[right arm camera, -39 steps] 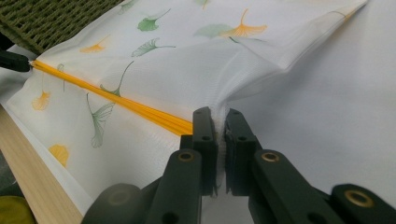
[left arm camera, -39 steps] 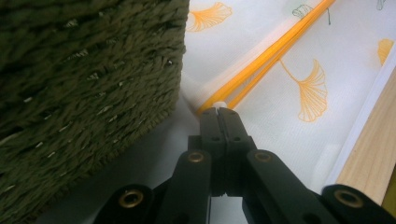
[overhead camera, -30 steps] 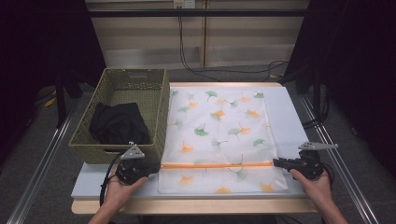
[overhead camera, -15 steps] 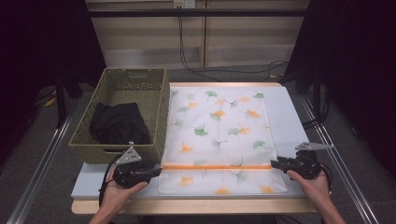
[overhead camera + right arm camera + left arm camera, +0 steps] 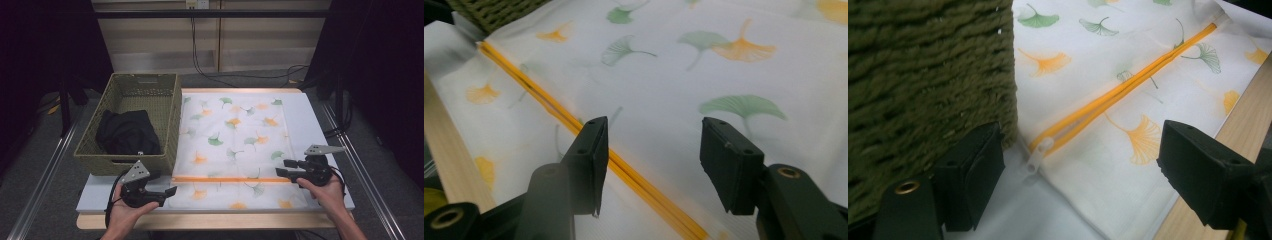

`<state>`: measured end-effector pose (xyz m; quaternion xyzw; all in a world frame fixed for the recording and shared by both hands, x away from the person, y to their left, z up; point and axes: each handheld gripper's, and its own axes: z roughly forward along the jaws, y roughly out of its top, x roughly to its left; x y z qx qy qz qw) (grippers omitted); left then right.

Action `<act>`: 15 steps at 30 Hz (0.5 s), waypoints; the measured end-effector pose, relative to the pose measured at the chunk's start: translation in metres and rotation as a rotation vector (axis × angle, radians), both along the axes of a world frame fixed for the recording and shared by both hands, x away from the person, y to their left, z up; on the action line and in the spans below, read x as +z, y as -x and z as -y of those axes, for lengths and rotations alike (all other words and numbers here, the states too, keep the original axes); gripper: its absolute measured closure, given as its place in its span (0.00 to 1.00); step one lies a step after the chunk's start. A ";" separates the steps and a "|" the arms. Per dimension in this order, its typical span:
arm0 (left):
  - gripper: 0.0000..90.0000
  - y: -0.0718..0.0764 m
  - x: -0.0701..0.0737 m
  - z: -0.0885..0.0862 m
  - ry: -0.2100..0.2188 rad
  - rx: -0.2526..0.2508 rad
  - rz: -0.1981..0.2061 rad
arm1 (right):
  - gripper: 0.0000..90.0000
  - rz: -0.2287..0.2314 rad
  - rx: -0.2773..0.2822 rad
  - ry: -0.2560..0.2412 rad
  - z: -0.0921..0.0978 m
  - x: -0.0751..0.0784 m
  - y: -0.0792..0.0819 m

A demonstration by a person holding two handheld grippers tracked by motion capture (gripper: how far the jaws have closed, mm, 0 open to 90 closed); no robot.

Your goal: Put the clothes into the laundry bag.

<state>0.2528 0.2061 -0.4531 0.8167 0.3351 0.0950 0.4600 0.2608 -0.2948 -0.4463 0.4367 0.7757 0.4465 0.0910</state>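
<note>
On the worktop [image 5: 315, 120] lies a white bag [image 5: 235, 145] with leaf pictures, flat beside the basket [image 5: 170, 120]. Its orange zipper [image 5: 230, 178] runs across near the front edge. The left gripper [image 5: 1073, 175] has its fingers [image 5: 973, 170] spread wide around the little zipper tab [image 5: 1037, 157]. The right gripper [image 5: 651, 165] is spread too, over the zipper's other end. The tab is small and flat, so the fingers may slip off it or pinch cloth instead. If the right side lets go, the bag could bunch up.
</note>
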 end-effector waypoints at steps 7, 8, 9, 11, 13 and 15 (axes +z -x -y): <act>0.20 0.008 0.005 -0.002 0.023 0.020 0.015 | 0.49 0.022 0.098 -0.003 -0.037 -0.003 -0.012; 0.20 0.010 0.006 -0.002 0.006 0.020 0.023 | 0.49 0.023 0.111 -0.003 -0.043 -0.002 -0.014; 0.20 0.011 0.005 0.000 0.017 0.024 0.019 | 0.51 0.029 0.126 0.012 -0.049 -0.002 -0.016; 0.20 0.012 0.005 0.001 0.008 0.019 0.023 | 0.52 0.037 0.154 0.036 -0.062 -0.002 -0.021; 0.20 0.012 0.004 0.002 0.012 0.007 0.021 | 0.55 0.022 0.184 0.044 -0.075 -0.003 -0.026; 0.20 0.011 0.005 0.000 0.023 0.013 0.025 | 0.57 0.017 0.214 0.064 -0.088 -0.006 -0.032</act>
